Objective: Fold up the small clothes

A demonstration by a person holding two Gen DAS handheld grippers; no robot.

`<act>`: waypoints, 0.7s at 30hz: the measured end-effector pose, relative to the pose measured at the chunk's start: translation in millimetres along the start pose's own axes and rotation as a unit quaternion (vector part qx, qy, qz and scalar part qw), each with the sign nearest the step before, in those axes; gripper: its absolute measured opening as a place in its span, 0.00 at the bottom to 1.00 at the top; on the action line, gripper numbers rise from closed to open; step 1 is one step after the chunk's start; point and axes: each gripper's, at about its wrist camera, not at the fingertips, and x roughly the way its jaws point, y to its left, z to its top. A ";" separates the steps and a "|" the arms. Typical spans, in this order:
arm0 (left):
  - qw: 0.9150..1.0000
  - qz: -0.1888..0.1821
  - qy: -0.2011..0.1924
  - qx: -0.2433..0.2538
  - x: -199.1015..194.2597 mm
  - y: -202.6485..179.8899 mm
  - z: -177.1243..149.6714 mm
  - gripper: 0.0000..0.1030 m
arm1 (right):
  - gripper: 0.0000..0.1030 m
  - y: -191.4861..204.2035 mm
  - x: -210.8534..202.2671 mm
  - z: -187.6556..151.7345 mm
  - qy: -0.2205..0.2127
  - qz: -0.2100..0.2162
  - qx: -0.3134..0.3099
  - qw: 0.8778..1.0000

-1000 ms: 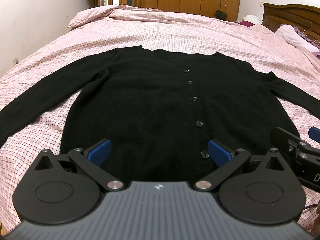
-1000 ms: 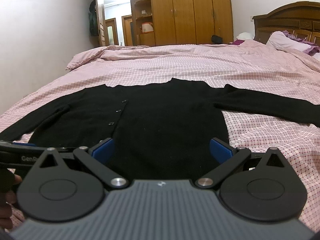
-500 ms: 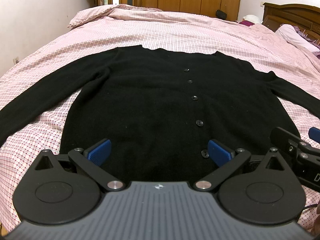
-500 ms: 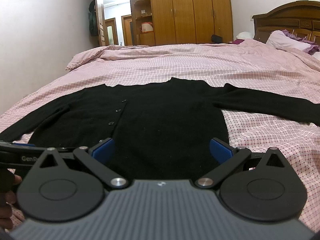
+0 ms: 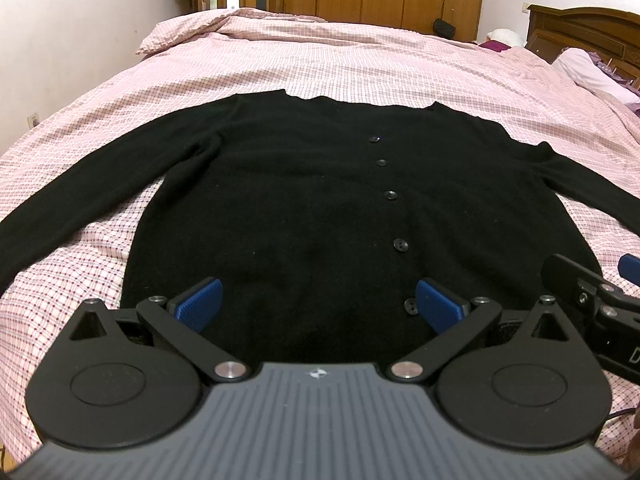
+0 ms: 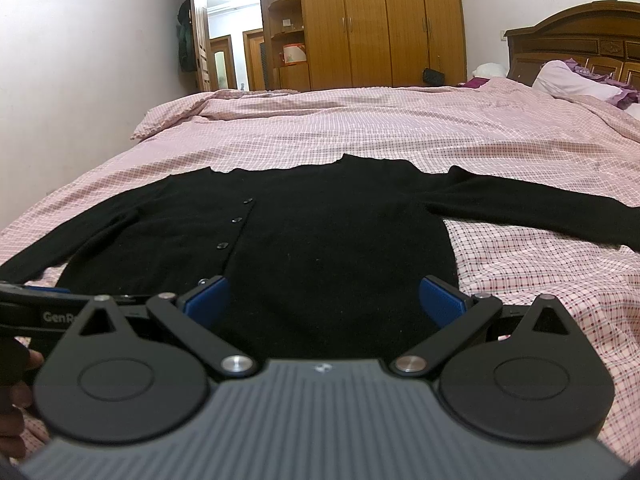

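Note:
A black buttoned cardigan (image 5: pixel 312 200) lies flat on the pink checked bedspread (image 5: pixel 360 64), both sleeves spread out to the sides. My left gripper (image 5: pixel 319 304) hovers open over the near hem, left of the button row, nothing between its blue pads. In the right wrist view the same cardigan (image 6: pixel 328 232) fills the middle, and my right gripper (image 6: pixel 324 300) stands open above the hem's right half, holding nothing. The right gripper's finger (image 5: pixel 576 284) shows at the left view's right edge, and the left gripper's body (image 6: pixel 44 312) at the right view's left edge.
The bedspread (image 6: pixel 400 128) stretches far beyond the cardigan. A wooden headboard (image 6: pixel 576 48) and pillows (image 6: pixel 568 80) are at the right. Wooden wardrobes (image 6: pixel 380 20) and an open doorway (image 6: pixel 232 52) stand behind the bed; a white wall runs along the left. A person's fingers (image 6: pixel 16 396) show at bottom left.

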 end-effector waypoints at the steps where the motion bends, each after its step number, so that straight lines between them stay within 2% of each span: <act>1: 1.000 0.000 0.000 0.000 0.5 0.4 -0.3 1.00 | 1.00 0.0 0.0 0.3 0.000 0.000 0.000 1.000; 21: 1.000 0.001 0.002 0.001 2.1 1.7 -0.3 1.00 | 1.00 -0.1 0.8 -0.5 0.002 0.001 0.001 1.000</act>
